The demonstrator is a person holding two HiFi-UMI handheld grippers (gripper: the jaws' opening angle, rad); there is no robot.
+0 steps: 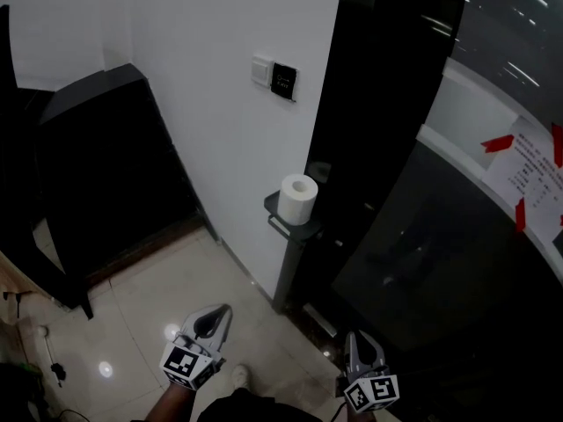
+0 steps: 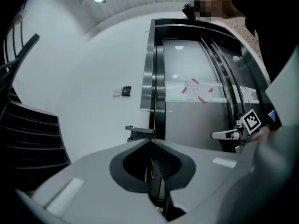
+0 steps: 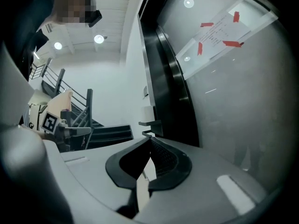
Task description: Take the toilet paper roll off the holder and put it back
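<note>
On the holder's top: the toilet paper roll [image 1: 299, 199] stands on end on the dark holder [image 1: 290, 229], toward the end nearest the black door frame [image 1: 369, 104]. This looks like its resting spot, so the lift has probably not begun.
Holder's mounting: it is fixed where the white wall [image 1: 211, 77] meets the black frame, so the roll is boxed in behind and to the right.
Left gripper [image 1: 225, 309]: low, well apart from the roll and aimed level at the wall. Its fingers [image 2: 93, 181] are pressed together with nothing between them.
Right gripper [image 1: 351, 335]: also low and well apart from the roll. Its fingers [image 3: 210, 171] meet at the tips and hold nothing.
Why closed: probably just carried that way; one pair must spread before it can take the roll.
Holder's edges: a thin rail runs just under the front edge and could catch a low reach.
Open room: nothing stands on the pale floor [image 1: 176, 288] between grippers and holder, and the front and top of the roll are free. A dark staircase [image 1: 97, 165] stands well to the left.
</note>
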